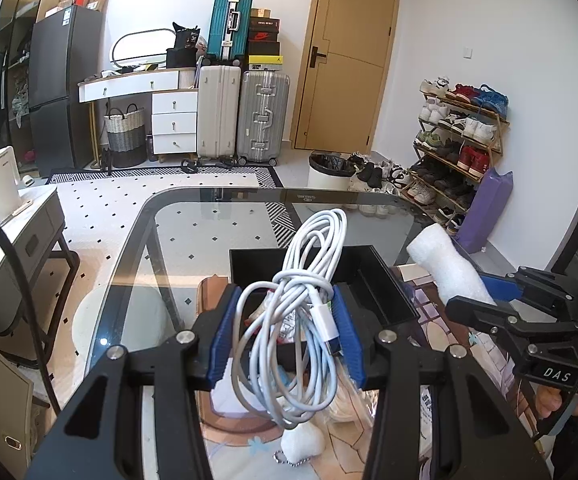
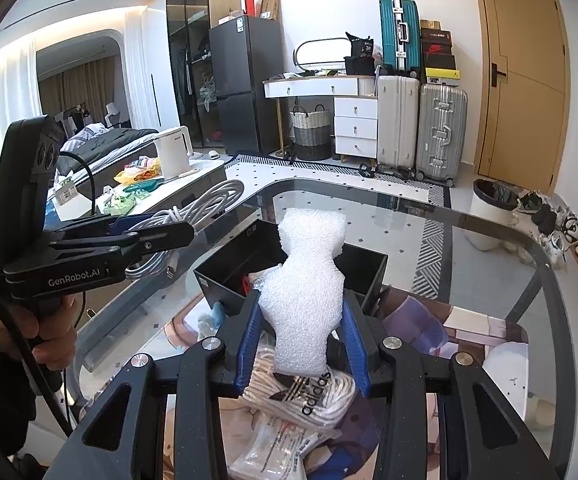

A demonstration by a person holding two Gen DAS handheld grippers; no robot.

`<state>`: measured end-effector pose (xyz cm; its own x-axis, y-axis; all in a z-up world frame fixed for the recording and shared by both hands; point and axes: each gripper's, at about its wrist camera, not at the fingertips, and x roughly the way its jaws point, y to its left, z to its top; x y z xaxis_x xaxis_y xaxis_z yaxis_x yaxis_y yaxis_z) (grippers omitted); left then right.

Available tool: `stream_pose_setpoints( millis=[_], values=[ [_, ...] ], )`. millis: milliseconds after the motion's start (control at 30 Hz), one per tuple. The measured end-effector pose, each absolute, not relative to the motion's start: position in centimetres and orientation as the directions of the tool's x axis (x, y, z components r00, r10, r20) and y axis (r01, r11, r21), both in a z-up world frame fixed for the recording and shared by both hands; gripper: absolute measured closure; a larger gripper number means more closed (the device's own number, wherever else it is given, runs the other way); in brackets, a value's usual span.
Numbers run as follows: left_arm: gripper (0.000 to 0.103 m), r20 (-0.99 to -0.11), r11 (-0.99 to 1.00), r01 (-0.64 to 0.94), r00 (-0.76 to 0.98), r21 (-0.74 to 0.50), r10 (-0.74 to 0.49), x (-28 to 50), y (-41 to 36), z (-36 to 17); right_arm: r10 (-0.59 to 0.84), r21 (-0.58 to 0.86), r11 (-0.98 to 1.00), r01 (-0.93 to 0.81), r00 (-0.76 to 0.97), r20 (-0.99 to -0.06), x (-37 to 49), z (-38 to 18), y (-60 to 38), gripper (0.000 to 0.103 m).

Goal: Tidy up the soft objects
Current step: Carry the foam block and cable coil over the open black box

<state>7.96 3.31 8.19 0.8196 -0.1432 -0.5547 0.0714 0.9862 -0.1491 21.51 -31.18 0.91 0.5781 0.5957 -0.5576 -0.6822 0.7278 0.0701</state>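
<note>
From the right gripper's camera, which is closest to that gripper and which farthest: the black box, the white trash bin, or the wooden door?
1. The black box on the glass table, just beyond the right gripper, which holds a white foam piece.
2. The white trash bin on the floor past the table, to the right.
3. The wooden door in the back wall, far right.

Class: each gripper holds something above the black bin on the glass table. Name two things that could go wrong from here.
1. The cable in the left gripper hangs in loose loops; one could snag the bin rim.
2. The right gripper pinches the foam only at its narrow waist; it could slip or tip out.
</note>
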Motion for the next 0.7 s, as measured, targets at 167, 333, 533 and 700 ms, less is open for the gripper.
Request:
stream_pose_setpoints(
  millis=[167,333,533,700],
  values=[
    [0.058,-0.567,0.986,0.067,0.811,-0.154,-0.144,9.4,3.3,7.9,0.592,0.077,0.729,-0.680,0.570,-0.570,22.5,0.9,-30.4,0.064],
    [0.058,-0.578,0.986,0.057,0.804,-0.155,-0.137,10.7,3.1,7.2,0.591,0.081,0.726,-0.683,0.559,-0.581,23.6,0.5,-29.7,0.064],
    [0.058,-0.600,0.987,0.043,0.790,-0.152,-0.127,12.2,2.7,6.2,0.588,0.086,0.725,-0.684,0.549,-0.593,24.9,-0.1,-28.9,0.064],
    [0.058,-0.616,0.989,0.028,0.780,-0.147,-0.114,13.3,2.4,5.3,0.581,0.086,0.727,-0.681,0.544,-0.605,26.0,-0.8,-28.2,0.064]
  ],
)
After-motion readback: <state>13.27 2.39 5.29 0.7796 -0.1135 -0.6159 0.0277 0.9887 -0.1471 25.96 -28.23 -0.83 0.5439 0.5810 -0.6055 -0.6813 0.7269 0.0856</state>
